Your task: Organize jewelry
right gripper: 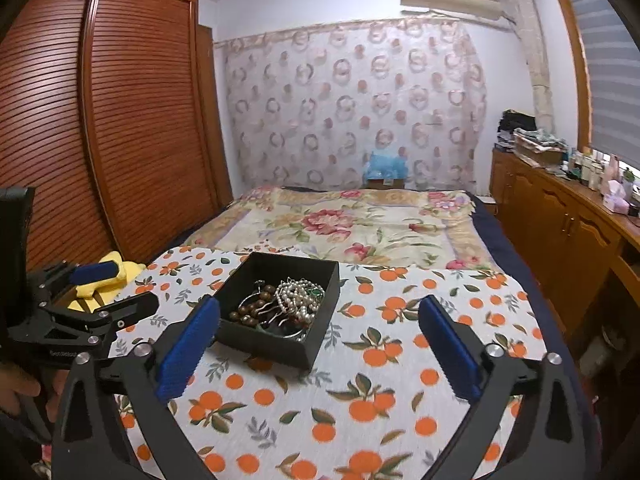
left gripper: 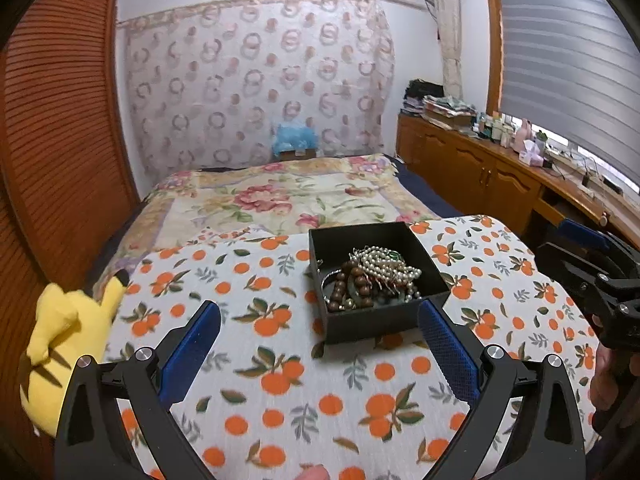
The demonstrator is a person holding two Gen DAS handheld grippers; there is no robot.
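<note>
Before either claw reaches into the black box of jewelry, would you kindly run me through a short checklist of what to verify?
1. Left claw open, holding nothing: ok.
2. Right claw open, holding nothing: ok.
3. Black box has no lid on it, contents reachable from above: ok.
4. Pieces separable: not ok. The pearl strand lies heaped over the brown bead bracelet.
5. Box sits level on the orange-print cloth, away from its edges: ok.
6. A place to sort pieces into: cannot tell; no tray or second container shows.
</note>
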